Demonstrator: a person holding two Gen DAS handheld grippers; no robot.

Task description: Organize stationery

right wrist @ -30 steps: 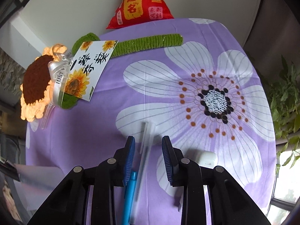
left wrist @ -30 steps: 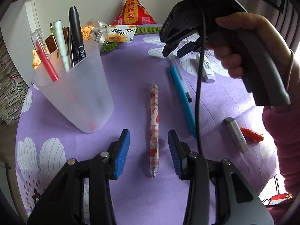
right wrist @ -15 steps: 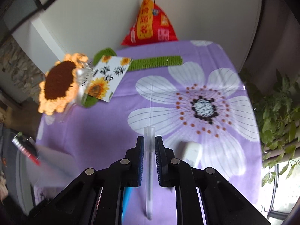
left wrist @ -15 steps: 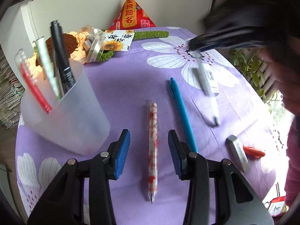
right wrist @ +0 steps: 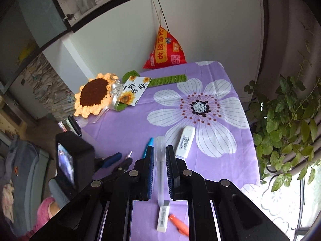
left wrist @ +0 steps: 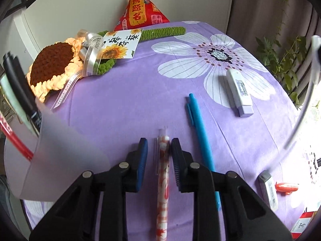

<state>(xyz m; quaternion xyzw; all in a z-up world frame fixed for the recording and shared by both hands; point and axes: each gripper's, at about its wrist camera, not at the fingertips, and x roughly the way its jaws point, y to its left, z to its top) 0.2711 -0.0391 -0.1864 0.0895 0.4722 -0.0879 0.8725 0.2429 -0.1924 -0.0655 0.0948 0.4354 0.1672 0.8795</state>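
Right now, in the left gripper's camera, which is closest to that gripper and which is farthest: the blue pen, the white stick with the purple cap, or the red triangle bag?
1. Blue pen, just right of the left gripper.
2. White stick with the purple cap, farther out on the right, on the printed flower.
3. Red triangle bag, at the table's far edge by the wall.

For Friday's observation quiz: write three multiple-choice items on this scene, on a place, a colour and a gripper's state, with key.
1. The blue pen lies: A on the floor; B on the tablecloth beside the patterned pen; C across the patterned pen.
2. The tablecloth is: A green; B grey; C purple.
3. The right gripper is: A shut on the clear pen; B open, empty; C shut on the blue pen.
Key: B, it lies flat alongside; C, purple with white flowers; A, its pads clamp that pen.
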